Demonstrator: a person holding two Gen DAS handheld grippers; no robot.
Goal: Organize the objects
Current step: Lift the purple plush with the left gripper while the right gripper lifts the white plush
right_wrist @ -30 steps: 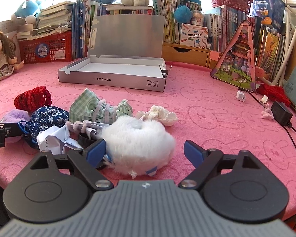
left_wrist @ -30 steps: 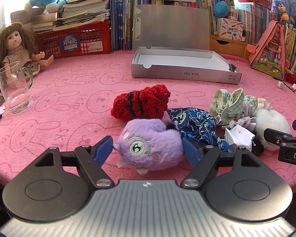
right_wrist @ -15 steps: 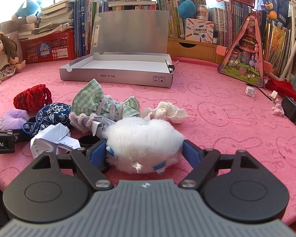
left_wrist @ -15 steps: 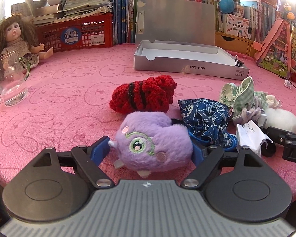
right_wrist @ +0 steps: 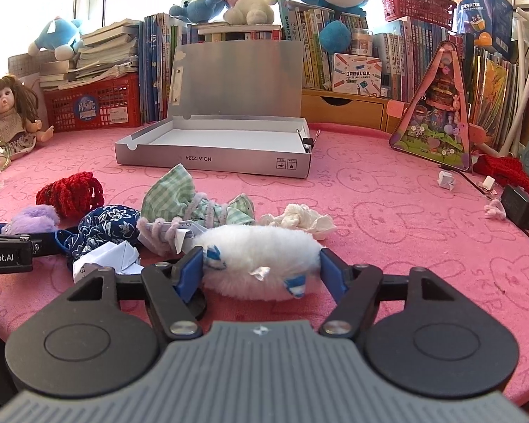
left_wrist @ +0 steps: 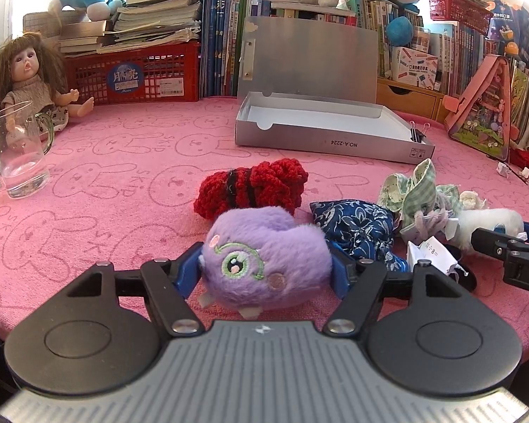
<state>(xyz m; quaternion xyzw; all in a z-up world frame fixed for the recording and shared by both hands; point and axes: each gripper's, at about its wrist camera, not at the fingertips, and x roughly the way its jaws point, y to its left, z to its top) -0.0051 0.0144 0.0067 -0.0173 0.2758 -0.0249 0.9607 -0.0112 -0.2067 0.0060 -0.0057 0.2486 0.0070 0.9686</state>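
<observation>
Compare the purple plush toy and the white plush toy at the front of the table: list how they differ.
The purple plush toy has an embroidered green eye and pink cheek dots; the white plush toy shows only blue-and-white striped tabs. The purple one sits between the left gripper's pads, the white one between the right gripper's. The purple is rounder, the white longer and flatter. Both are fluffy and rest on the pink cloth; both grippers' jaws have just been closing on them.

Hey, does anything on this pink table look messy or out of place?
Yes: a crumpled white tissue lies loose behind the white plush toy, and small clothes and paper are heaped in a jumble, while the open silver box is empty.
</observation>
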